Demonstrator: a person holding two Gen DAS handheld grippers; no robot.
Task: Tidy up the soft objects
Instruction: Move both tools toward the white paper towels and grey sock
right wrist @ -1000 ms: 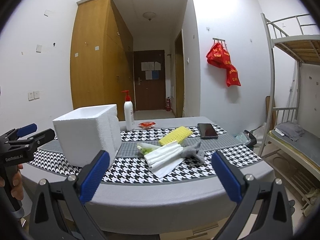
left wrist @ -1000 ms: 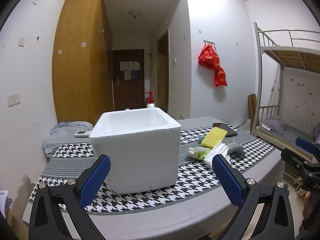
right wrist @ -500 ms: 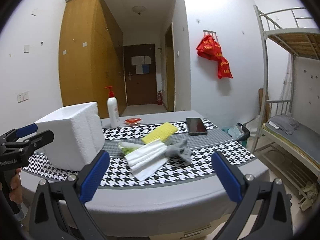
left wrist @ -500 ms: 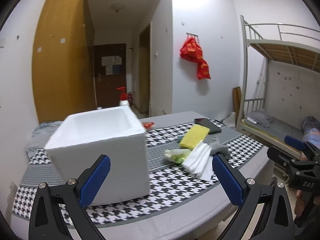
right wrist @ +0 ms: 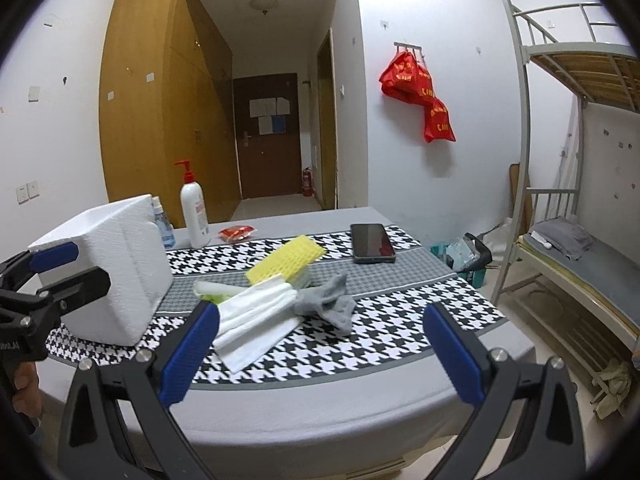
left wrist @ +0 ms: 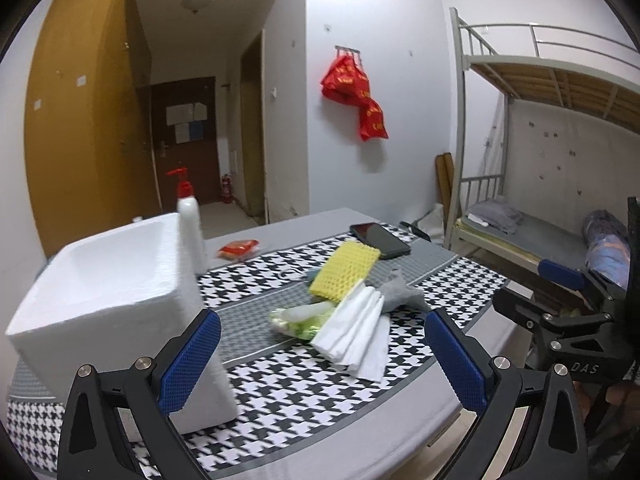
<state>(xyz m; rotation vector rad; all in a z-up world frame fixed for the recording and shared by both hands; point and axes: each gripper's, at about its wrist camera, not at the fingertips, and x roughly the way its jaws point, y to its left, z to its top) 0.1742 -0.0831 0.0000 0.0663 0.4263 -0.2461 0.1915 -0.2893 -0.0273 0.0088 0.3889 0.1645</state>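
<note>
Since a second ago the left wrist view has been swung rightward: the white foam box [left wrist: 108, 300], then centred between the fingers, is now seen at the left, and the pile of soft things has been brought between the blue pads. One foam box is counted on the counter [right wrist: 320, 408], standing upright with its open top up. Just beside it to the right one pile is seen, made of one green-and-white plastic bag [left wrist: 300, 318], one yellow sponge [left wrist: 345, 265], one stack of folded white cloths [left wrist: 354, 330] and one grey sock [left wrist: 398, 293]. The sponge's long axis is run from the near left to the far right, toward one black phone [right wrist: 372, 242]; the cloths are laid along much the same line. The left hand-held gripper [left wrist: 322, 358] is held wide and empty, as is the right hand-held gripper [right wrist: 320, 356], both short of the pile.
</note>
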